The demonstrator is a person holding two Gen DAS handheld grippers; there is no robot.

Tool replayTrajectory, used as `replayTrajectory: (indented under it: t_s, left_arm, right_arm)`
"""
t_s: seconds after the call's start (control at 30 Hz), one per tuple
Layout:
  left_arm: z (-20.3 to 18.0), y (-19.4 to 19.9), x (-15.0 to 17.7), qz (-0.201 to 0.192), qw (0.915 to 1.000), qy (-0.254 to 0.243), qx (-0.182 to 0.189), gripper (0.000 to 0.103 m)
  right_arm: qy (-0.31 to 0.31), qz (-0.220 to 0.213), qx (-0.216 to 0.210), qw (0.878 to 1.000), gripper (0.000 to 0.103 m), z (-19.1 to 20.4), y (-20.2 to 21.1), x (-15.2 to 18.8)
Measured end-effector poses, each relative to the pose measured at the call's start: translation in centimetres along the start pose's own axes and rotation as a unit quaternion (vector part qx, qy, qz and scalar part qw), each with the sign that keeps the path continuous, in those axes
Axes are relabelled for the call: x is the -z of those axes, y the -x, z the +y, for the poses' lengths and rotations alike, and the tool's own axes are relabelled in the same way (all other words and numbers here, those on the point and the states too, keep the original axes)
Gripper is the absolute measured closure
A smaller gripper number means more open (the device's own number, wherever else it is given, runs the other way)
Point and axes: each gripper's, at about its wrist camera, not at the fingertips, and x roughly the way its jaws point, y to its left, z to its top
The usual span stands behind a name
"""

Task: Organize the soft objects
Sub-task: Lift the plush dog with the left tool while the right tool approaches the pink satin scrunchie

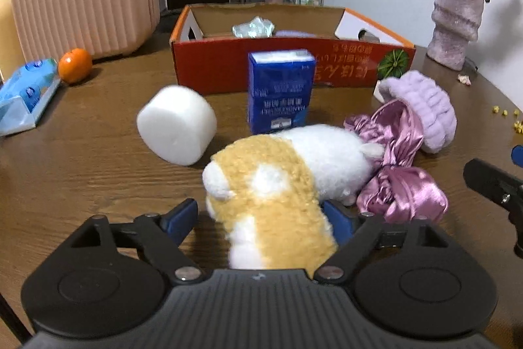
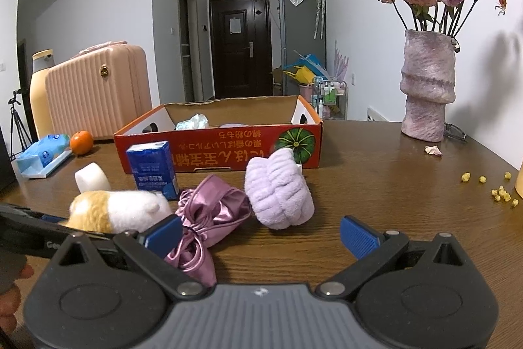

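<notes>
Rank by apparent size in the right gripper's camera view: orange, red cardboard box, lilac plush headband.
1. Red cardboard box, clearly largest.
2. Lilac plush headband, though it sits nearer the camera.
3. Orange, smallest, and farther back.

The plush hamster is white with golden-tan patches. At its 3 o'clock lies a shiny mauve satin pouch; beyond, a ribbed lilac headband. The tissue pack is deep blue with white print, the foam block plain white. The cardboard box is red with orange rims. The bench is brown woodgrain.
</notes>
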Motion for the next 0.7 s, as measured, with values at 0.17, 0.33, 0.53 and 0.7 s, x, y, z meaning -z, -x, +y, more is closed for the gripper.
replayTrajectory:
  t_s: [0.17,0.33,0.53,0.7]
  left_arm:
    - [-0.1,-0.1,0.1,0.003,1.0000,-0.004,-0.005,0.026]
    - [-0.3,0.0,0.2,-0.006,0.9998,-0.011,-0.013,0.037]
    - [0.5,0.1,0.0,-0.010,0.9995,0.008,-0.030,0.040]
    - [0.6,1.6,0.0,-0.036,0.9990,0.009,-0.025,0.040]
  right_arm:
    - [-0.001,0.001,-0.001,1.000,0.000,-0.1,-0.1,0.0]
    - [-0.001,0.003,0.000,1.000,0.000,-0.1,-0.1,0.0]
    - [0.000,0.003,-0.001,1.000,0.000,-0.1,-0.1,0.0]
    - [-0.001,0.003,-0.001,1.000,0.000,-0.1,-0.2,0.0]
